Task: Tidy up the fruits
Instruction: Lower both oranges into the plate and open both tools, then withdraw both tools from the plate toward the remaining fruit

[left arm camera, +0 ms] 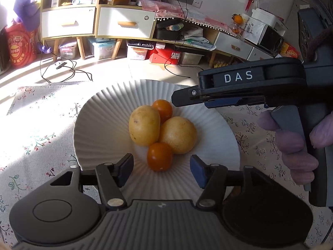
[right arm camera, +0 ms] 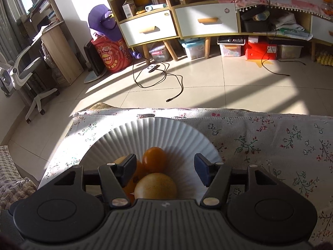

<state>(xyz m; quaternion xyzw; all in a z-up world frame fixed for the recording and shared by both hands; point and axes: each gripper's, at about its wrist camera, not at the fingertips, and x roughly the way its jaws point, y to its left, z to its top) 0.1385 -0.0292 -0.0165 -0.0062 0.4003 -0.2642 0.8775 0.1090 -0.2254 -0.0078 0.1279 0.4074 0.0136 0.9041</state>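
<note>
Four fruits sit bunched in the middle of a ribbed white plate (left arm camera: 100, 125): two yellow fruits (left arm camera: 144, 125) touching side by side, one orange fruit (left arm camera: 163, 109) behind them and another orange one (left arm camera: 159, 156) in front. The plate rests on a floral cloth (left arm camera: 41, 137) covering the tabletop. The left tool (left arm camera: 161, 169) hangs just over the near orange fruit, jaws spread, gripping nothing. The right tool (right arm camera: 165, 171) is over the plate from the right side, jaws likewise spread and empty, a hand (left arm camera: 295, 145) around its handle.
</note>
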